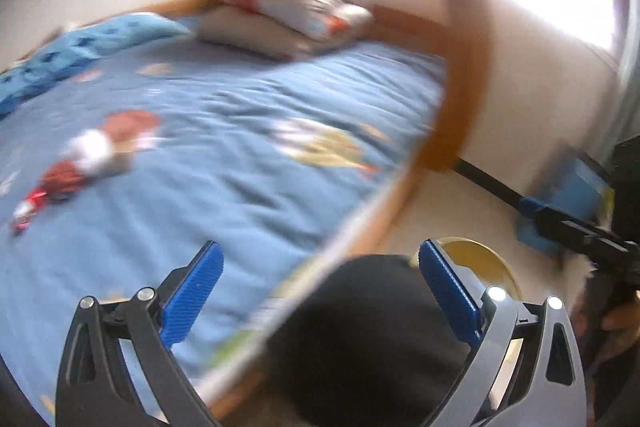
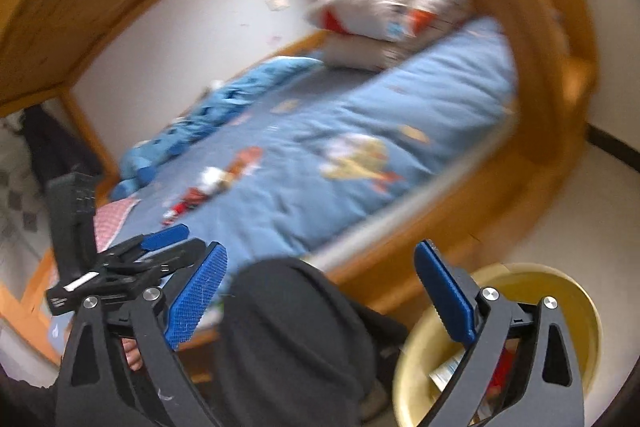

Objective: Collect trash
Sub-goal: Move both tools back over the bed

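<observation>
Nearest, our left tongs [image 1: 320, 301] and right tongs [image 2: 320, 301] both gape with nothing between them. Just below, the yellow bin [image 2: 576, 311] already holds some scraps, so part is done. Farther off, red-and-white wrappers [image 1: 68, 171] remain on the bed [image 1: 248, 163]; blur hides what they are.

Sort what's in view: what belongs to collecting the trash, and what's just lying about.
Job:
- red and white wrappers on the bed
- yellow bin on the floor, some trash inside
- both tongs, open and empty

Lying about:
- pillows
- crumpled blue blanket
- blue box
</observation>
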Demonstrator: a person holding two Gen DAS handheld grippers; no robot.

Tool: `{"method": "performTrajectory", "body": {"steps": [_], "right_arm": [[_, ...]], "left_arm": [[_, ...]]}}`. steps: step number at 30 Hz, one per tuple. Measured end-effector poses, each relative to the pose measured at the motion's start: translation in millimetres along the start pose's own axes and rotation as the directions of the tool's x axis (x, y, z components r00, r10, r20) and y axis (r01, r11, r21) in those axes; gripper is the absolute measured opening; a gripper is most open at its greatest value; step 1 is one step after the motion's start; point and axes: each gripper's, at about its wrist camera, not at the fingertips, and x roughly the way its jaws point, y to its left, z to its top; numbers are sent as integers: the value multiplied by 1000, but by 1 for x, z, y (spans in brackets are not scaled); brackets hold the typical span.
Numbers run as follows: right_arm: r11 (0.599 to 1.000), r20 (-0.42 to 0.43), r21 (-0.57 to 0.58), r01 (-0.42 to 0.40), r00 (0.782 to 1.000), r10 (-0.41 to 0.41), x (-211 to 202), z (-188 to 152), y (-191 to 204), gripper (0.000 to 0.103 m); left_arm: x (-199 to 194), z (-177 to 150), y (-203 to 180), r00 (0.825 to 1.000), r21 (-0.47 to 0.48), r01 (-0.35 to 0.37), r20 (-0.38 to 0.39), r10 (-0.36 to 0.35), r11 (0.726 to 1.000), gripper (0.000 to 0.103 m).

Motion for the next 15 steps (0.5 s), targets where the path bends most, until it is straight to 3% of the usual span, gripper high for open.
{"method": "performTrajectory", "body": {"steps": [7, 15], "right_arm": [[984, 87, -164, -74, 992, 89, 62, 24, 83, 95], [935, -21, -305, -182, 983, 185, 144, 23, 156, 95]], "left_arm": [[-25, 4, 98, 979, -114, -195, 32, 200, 974, 99], [-37, 3, 193, 943, -202, -325, 4, 332, 924, 99]]}}
